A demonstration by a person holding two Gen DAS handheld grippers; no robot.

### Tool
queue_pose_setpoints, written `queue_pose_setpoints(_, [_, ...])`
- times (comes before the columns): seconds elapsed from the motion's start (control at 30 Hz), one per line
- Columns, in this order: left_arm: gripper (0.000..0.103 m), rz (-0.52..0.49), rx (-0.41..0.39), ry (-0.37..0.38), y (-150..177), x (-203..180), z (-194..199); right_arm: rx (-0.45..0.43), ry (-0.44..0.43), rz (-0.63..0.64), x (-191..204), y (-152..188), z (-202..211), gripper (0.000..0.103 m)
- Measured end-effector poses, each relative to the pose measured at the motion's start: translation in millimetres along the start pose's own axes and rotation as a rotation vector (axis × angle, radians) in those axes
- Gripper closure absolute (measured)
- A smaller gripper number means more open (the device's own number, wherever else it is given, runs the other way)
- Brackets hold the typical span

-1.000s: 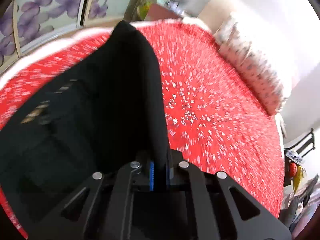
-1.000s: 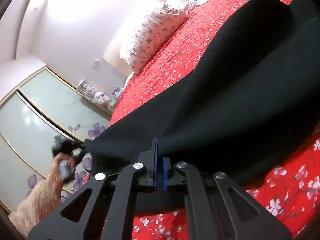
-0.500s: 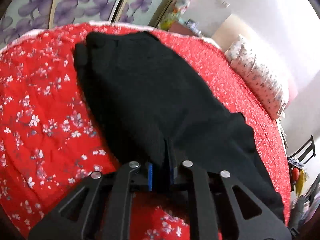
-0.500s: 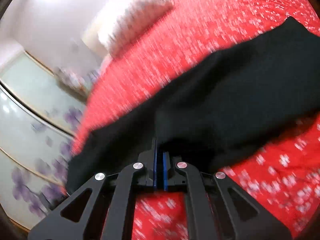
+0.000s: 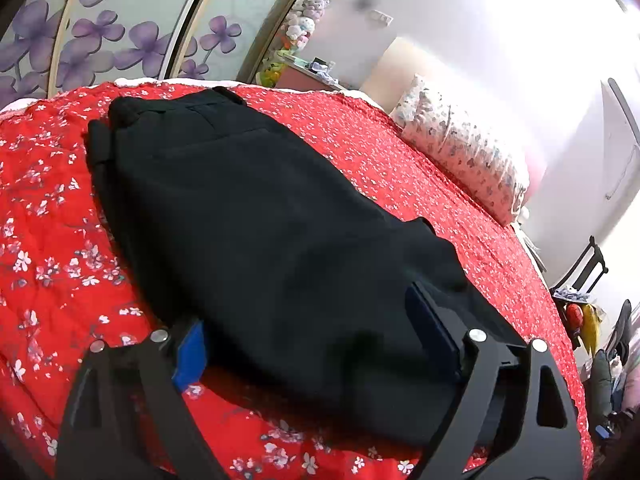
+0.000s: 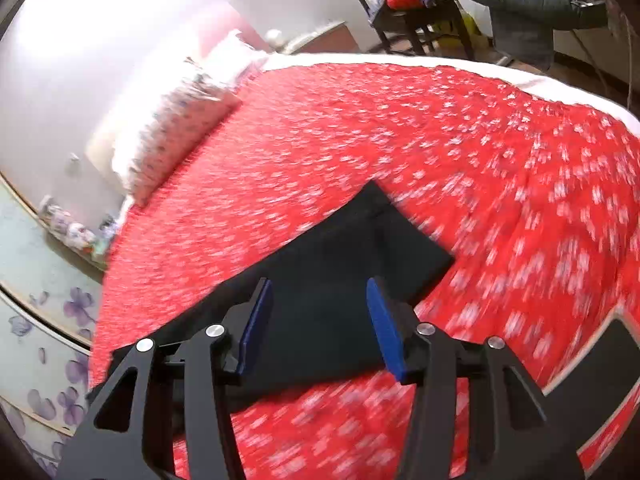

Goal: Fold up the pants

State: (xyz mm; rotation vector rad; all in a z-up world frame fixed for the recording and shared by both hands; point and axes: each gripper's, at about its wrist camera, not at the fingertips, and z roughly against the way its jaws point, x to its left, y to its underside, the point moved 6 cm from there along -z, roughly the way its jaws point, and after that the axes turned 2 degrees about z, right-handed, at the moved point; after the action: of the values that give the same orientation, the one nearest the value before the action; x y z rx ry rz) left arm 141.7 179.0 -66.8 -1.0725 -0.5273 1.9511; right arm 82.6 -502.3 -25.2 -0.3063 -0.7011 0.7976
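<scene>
Black pants (image 5: 256, 224) lie folded lengthwise on the red flowered bedspread (image 5: 48, 248), waistband at the far left. My left gripper (image 5: 308, 332) is open, its jaws wide apart on either side of the near edge of the pants. In the right wrist view the leg end of the pants (image 6: 360, 252) lies flat on the bedspread (image 6: 480, 152). My right gripper (image 6: 320, 308) is open and empty just above that leg end. This view is motion-blurred.
A flowered pillow (image 5: 464, 152) lies along the headboard side. Wardrobe doors with purple flowers (image 5: 120, 36) stand beyond the bed. A dark chair with clutter (image 6: 424, 12) stands past the bed's far edge. A shelf holds small toys (image 5: 304, 28).
Both grippers were shut on the pants and carried them over; the pants now lie flat on the bed. Both grippers have opened and let go. The right one is still moving.
</scene>
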Motion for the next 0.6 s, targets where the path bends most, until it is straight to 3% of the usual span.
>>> queue_pose_setpoints(0.3, [0.010,-0.020,0.010,-0.004,-0.9,2.1,-2.8,0.122,0.126,0.100,-7.9,6.9,-49.8,0.055])
queue_pose_setpoints(0.5, [0.008,-0.025,0.014,-0.008,0.7,1.1,-3.4,0.135,0.185,0.351,14.0,31.6,-56.9,0.057])
queue_pose_setpoints(0.6, [0.007,-0.036,0.018,-0.019,2.0,-0.8,-4.3,0.136,0.195,0.438,20.3,36.7,-57.3,0.077])
